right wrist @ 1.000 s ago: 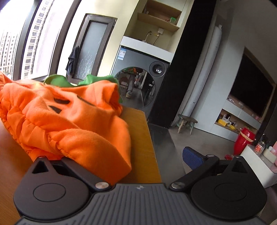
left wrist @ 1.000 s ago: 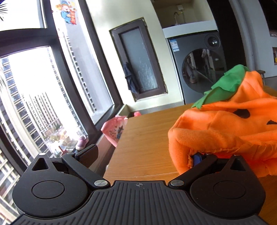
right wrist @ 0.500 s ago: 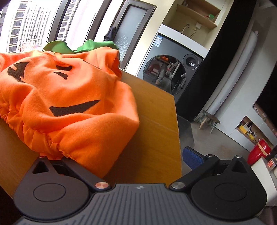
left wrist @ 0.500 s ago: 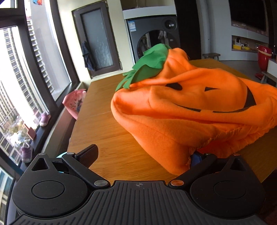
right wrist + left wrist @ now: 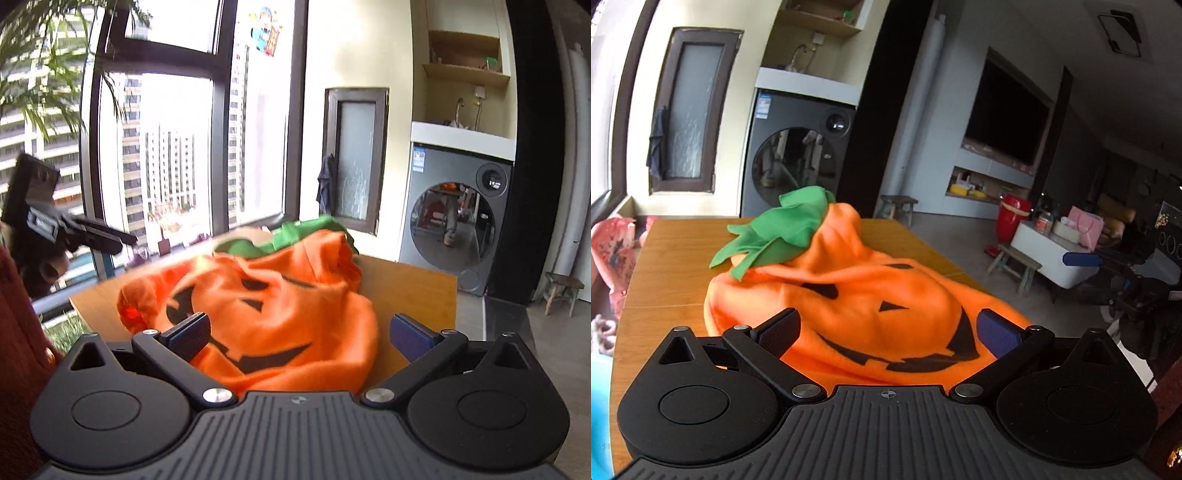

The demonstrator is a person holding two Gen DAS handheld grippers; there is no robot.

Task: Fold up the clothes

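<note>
Over pumpkin costume (image 5: 871, 306), both hand-held grippers wide open.

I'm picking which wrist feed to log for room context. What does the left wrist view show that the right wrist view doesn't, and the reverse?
Only the left wrist view shows the TV, the red bin, the pink gift bag and the right gripper off to the side. Only the right wrist view shows the big window, the plant and the left gripper. Both show the pumpkin costume lying loose on the table, the washer, and open jaws.
</note>
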